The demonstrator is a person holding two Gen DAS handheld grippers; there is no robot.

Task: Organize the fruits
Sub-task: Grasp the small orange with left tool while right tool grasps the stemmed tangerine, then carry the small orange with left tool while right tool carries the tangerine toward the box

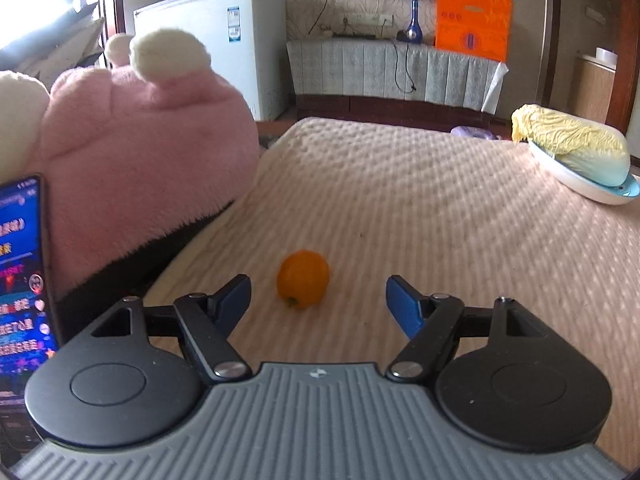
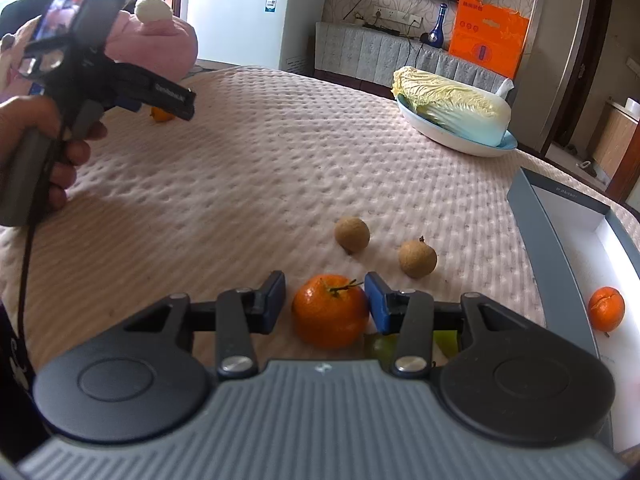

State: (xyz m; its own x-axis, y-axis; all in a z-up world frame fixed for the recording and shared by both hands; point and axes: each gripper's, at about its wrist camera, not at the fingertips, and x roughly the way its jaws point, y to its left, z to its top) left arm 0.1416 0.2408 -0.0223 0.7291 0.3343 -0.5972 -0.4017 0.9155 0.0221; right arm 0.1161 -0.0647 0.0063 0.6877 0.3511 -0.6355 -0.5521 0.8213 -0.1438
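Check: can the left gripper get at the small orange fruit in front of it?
Probably yes: the left gripper is open, and the small orange fruit lies alone on the mattress just ahead, nothing between them.

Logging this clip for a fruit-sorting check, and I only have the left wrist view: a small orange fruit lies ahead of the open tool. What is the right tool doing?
Observer: The right tool is open around a stemmed tangerine that rests on the bedspread. A gap shows beside its left finger.
Operator: Is there any other loose fruit near it?
Observer: Yes. A farther brown fruit and a nearer brown fruit lie just beyond the tangerine, apart from each other.
Operator: Is there a container?
Observer: A grey-rimmed box sits at the right, with one split orange fruit inside.
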